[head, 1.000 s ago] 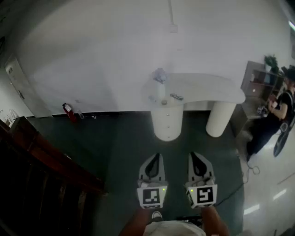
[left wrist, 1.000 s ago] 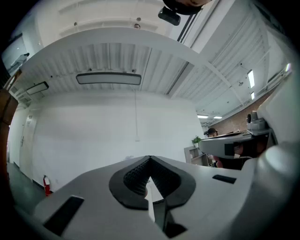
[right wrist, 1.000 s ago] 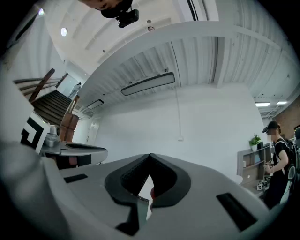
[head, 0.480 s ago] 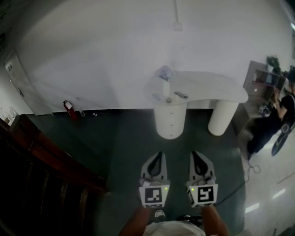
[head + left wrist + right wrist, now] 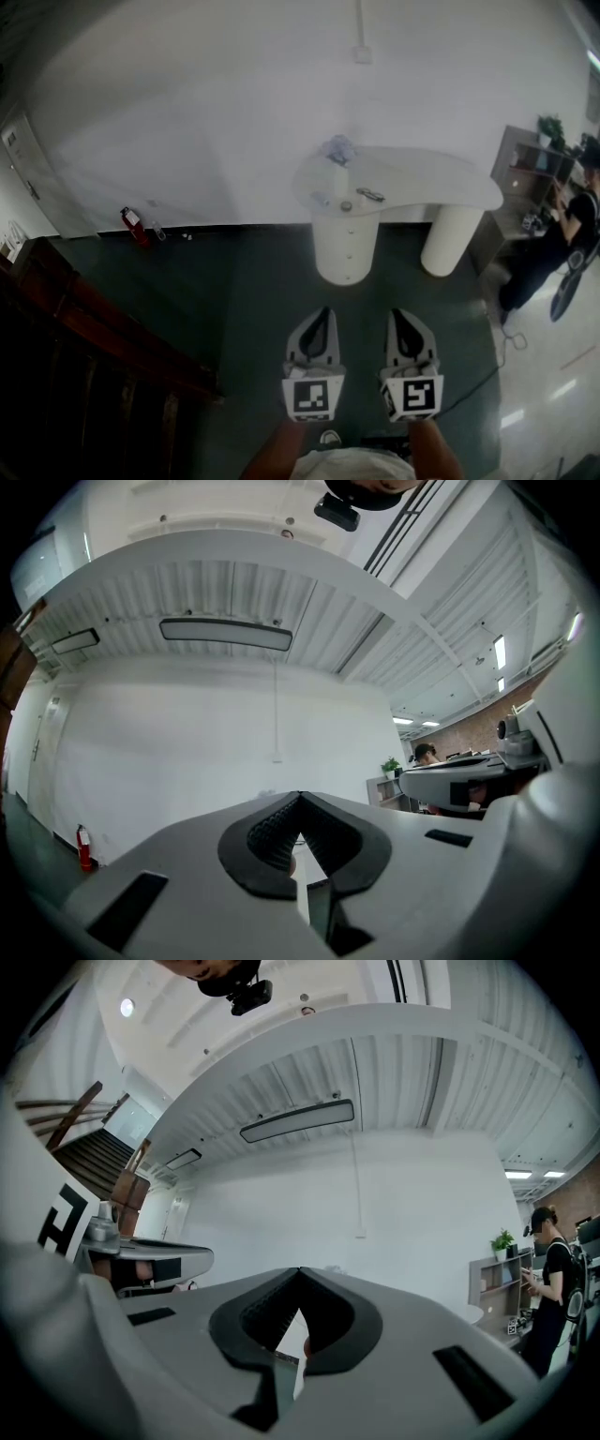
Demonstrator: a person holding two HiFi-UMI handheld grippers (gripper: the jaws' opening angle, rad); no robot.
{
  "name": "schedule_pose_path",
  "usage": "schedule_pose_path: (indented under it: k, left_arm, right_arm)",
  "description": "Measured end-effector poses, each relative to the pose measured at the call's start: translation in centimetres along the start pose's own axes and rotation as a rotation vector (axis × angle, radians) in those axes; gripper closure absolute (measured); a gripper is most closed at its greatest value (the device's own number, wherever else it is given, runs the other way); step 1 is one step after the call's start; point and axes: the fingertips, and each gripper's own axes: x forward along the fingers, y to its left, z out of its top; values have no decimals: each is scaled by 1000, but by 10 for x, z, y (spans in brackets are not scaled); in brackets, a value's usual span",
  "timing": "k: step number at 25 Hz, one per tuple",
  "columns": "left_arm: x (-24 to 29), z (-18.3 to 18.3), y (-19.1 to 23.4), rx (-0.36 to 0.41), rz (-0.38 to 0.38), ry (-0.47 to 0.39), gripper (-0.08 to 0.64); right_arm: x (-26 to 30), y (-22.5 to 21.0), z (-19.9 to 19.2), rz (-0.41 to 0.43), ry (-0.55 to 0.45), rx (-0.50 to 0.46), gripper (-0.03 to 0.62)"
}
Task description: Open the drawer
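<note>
A white desk point(image 5: 427, 178) stands ahead against the wall. It rests on a round white drawer pedestal point(image 5: 345, 248) whose front carries small knobs one above another. My left gripper point(image 5: 323, 312) and right gripper point(image 5: 398, 313) hang side by side over the dark floor, well short of the pedestal and pointing toward it. Both are shut with nothing between the jaws. In the left gripper view the left gripper point(image 5: 300, 795) shows its jaw tips meeting, and the right gripper point(image 5: 300, 1270) looks the same in its own view. Beyond the jaws only the white wall shows.
A dark wooden stair rail point(image 5: 89, 323) runs along the left. A red fire extinguisher point(image 5: 128, 223) stands by the wall. At the right are a person point(image 5: 562, 234), a shelf unit point(image 5: 525, 169) and a cable point(image 5: 506, 345) on the floor. Small items point(image 5: 369, 195) lie on the desk.
The room has slid a little in the head view, with the extinguisher drifting left and the desk shifting slightly. Both grippers keep their side-by-side place and stay shut.
</note>
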Motion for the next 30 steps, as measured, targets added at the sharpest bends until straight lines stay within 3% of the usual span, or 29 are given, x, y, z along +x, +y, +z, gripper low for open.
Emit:
schedule_pose_path:
  k: [14,19,30]
  left_arm:
    - [45,-17,16,-20,-6,9,557]
    - [83,-22,19,28,0,8,557]
    - [186,-40,20,-12,42,47,557]
  right_arm:
    - [44,-18,-24,-26,24,-2,588]
    - [77,-39,-36,-21,36,5,588]
    - [170,-97,-64,15,72,23,588]
